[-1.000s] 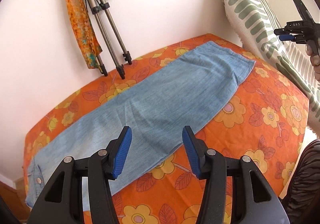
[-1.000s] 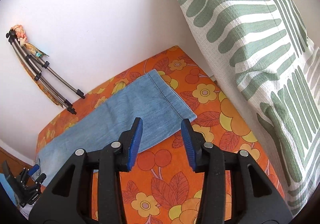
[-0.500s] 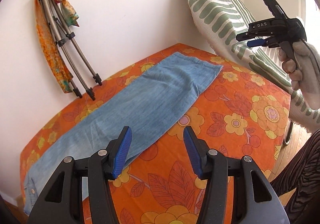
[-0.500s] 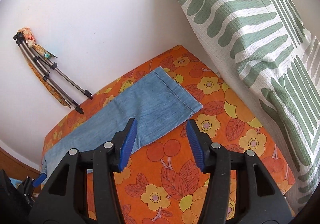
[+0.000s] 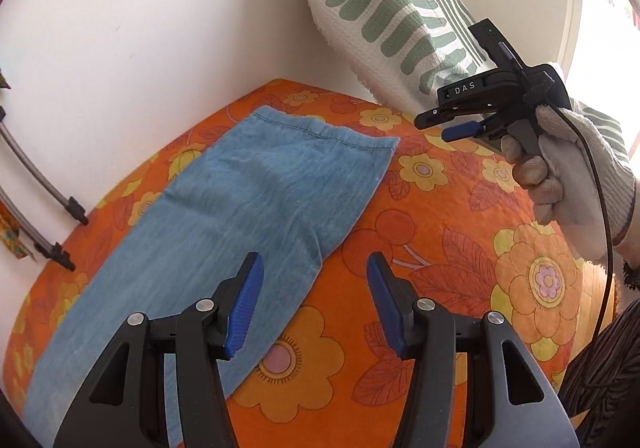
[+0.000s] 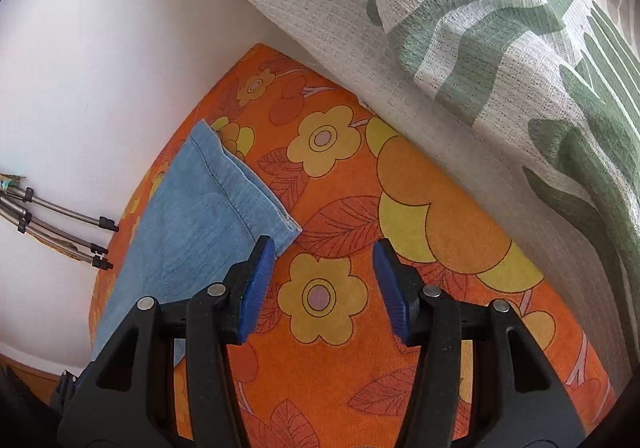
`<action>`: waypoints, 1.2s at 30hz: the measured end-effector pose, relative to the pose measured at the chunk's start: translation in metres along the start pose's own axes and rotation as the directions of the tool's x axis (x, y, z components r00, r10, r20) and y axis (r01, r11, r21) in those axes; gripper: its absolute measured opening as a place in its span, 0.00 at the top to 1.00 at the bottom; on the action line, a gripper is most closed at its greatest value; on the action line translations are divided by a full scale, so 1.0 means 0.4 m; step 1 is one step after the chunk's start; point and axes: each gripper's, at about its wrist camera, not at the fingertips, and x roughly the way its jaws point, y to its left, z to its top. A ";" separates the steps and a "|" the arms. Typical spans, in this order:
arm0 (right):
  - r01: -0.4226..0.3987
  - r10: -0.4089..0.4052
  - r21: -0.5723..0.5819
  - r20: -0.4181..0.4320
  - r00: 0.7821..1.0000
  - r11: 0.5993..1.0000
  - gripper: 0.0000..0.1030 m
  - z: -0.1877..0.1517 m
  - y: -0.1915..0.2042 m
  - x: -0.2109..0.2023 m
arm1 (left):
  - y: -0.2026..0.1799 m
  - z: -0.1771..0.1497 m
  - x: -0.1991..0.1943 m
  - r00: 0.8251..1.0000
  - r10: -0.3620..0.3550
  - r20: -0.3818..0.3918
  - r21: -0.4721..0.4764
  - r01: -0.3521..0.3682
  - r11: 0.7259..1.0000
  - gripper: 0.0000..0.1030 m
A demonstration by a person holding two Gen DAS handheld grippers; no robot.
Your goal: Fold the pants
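Now both grippers, left gripper (image 5: 315, 298) and right gripper (image 6: 324, 286), are hanging open and empty near the pants (image 5: 224, 216) hem (image 6: 244, 192), needing to pinch it.

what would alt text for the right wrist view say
The right hand-held gripper, jaws open and empty, hovers over an orange flowered bedspread just beside the hem corner of flat blue jeans. A green-and-white leaf-patterned pillow leans at right.
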 end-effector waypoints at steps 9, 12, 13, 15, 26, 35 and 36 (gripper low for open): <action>-0.097 0.095 -0.021 -0.076 0.993 0.995 0.48 0.005 0.040 0.080 | -0.058 0.099 0.163 0.998 -0.061 -0.020 0.034 0.062 0.998 0.49; -0.090 0.087 -0.038 -0.073 0.994 0.995 0.48 0.010 0.055 0.086 | -0.070 0.120 0.198 0.997 -0.071 -0.031 0.037 0.072 0.997 0.49; -0.074 0.071 -0.045 -0.070 0.995 0.996 0.50 0.011 0.058 0.090 | -0.075 0.125 0.208 0.997 -0.074 -0.036 0.041 0.075 0.996 0.49; -0.053 0.049 -0.044 -0.080 0.996 0.998 0.54 0.014 0.057 0.105 | -0.084 0.134 0.228 0.996 -0.081 -0.048 0.049 0.084 0.995 0.49; -0.104 0.103 -0.003 -0.102 0.989 0.995 0.92 0.012 0.047 0.115 | -0.137 0.154 0.296 0.992 -0.102 -0.079 0.096 0.109 0.989 0.49; -0.153 0.152 -0.008 -0.076 0.985 0.988 0.95 0.042 0.059 0.089 | -0.166 0.171 0.359 0.992 -0.074 -0.107 0.099 0.085 0.991 0.49; -0.139 0.138 -0.017 -0.080 0.987 0.990 0.95 0.040 0.060 0.091 | -0.166 0.173 0.362 0.992 -0.077 -0.104 0.095 0.087 0.992 0.54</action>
